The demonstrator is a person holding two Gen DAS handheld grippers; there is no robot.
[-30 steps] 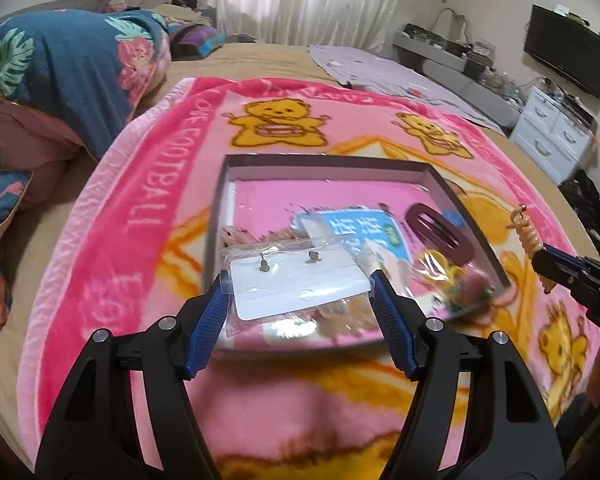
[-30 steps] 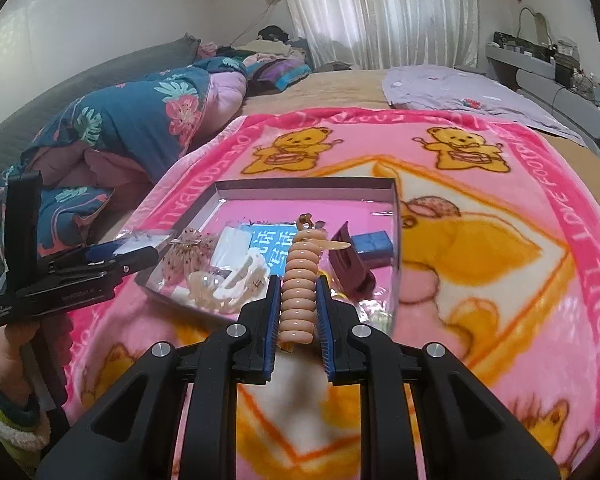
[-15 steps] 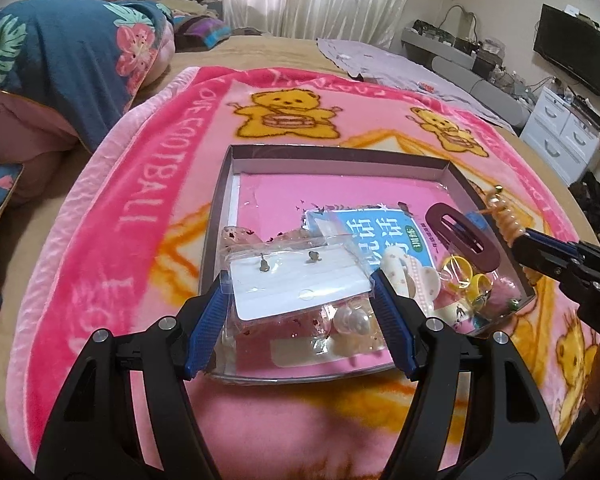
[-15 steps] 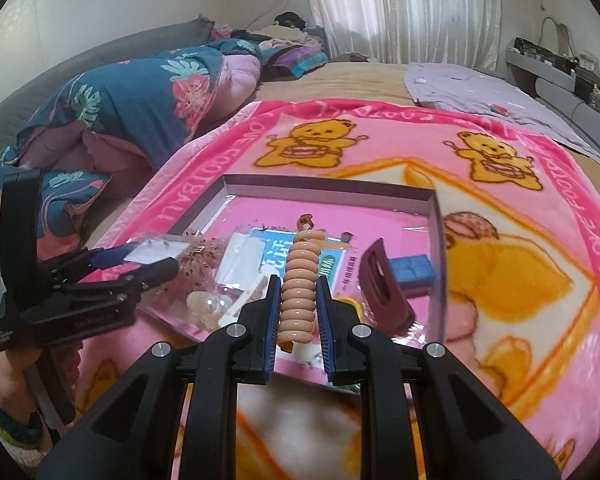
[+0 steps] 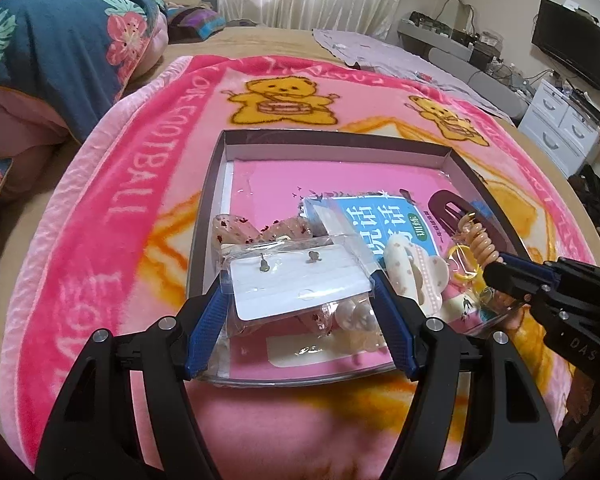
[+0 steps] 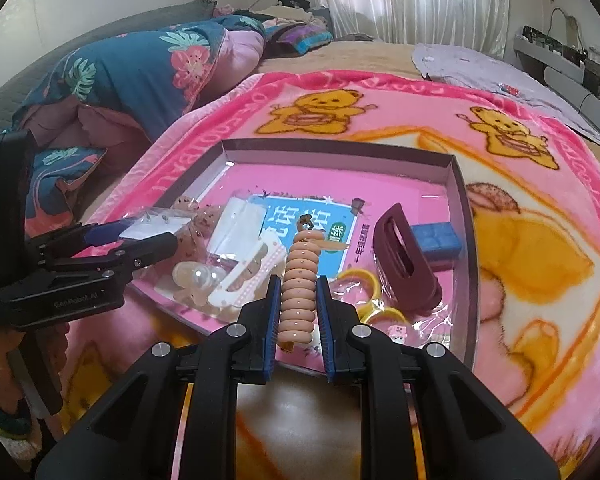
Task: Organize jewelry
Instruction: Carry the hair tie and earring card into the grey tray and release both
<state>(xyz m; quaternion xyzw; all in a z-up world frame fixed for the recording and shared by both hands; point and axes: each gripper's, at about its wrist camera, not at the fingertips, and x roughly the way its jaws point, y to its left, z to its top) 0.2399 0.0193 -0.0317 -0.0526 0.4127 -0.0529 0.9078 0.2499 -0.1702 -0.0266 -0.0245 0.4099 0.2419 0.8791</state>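
Below me a pink bear-print fleece blanket carries the shallow dark-walled cardboard tray of hair accessories. My left gripper spans wide, pinching a clear-bagged white earring card above the tray's near-left corner. My right gripper clamps narrowly on a peach spiral hair tie over the near edge.

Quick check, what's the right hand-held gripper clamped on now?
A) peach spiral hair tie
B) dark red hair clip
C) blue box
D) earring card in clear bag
A: the right hand-held gripper is shut on the peach spiral hair tie, which sits between its blue pads above the tray; the earring card is in the left hand-held gripper, and the dark red hair clip lies in the tray.
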